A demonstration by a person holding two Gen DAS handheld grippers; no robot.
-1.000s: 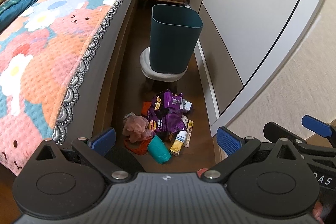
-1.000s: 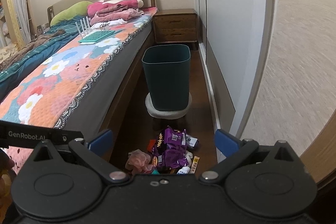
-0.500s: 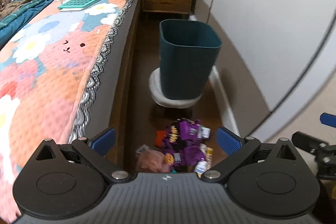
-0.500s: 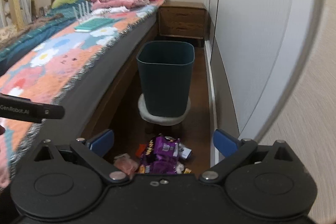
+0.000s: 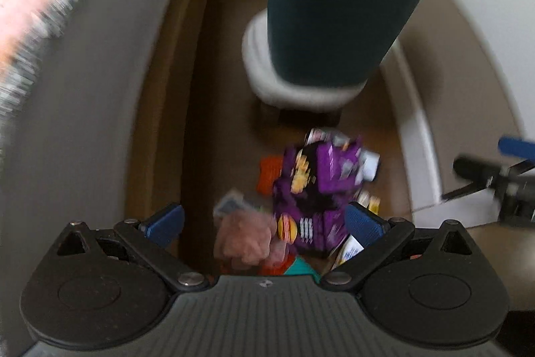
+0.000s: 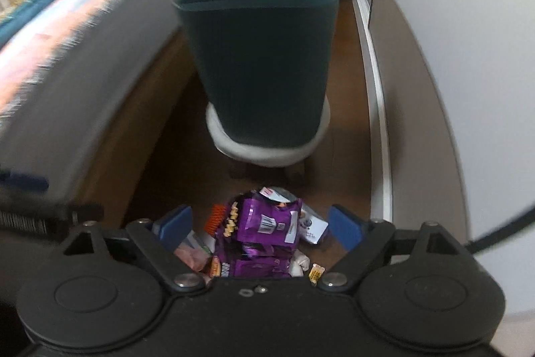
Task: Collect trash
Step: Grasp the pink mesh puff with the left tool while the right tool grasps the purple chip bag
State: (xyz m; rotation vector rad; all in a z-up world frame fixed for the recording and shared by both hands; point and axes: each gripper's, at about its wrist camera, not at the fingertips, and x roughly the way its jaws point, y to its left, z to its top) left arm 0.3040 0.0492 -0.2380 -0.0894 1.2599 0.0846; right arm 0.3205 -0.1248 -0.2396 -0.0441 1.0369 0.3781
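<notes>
Right gripper (image 6: 259,228), jaws closing with nothing yet pressed between them, frames the purple snack bag (image 6: 264,238) heaped on the floor before the stool-mounted bin (image 6: 264,56); light, crinkly, likely slippery, it seems best pinched by a bunched fold; left gripper (image 5: 264,225) hangs unclenched.

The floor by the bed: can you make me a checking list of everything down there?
Surface: brown wood floor, bare beside the pile.
Job's things: purple snack bags heaped with a pink wad, an orange wrapper and small packets; dark green bin standing on a low grey stool.
Clutter: nothing seen beyond the pile.
Tongs: left tongs open; right tongs closing, both above the pile, gripping nothing.
Cables: nothing seen.
Surroundings: bed on one side, white wardrobe doors on the other.
</notes>
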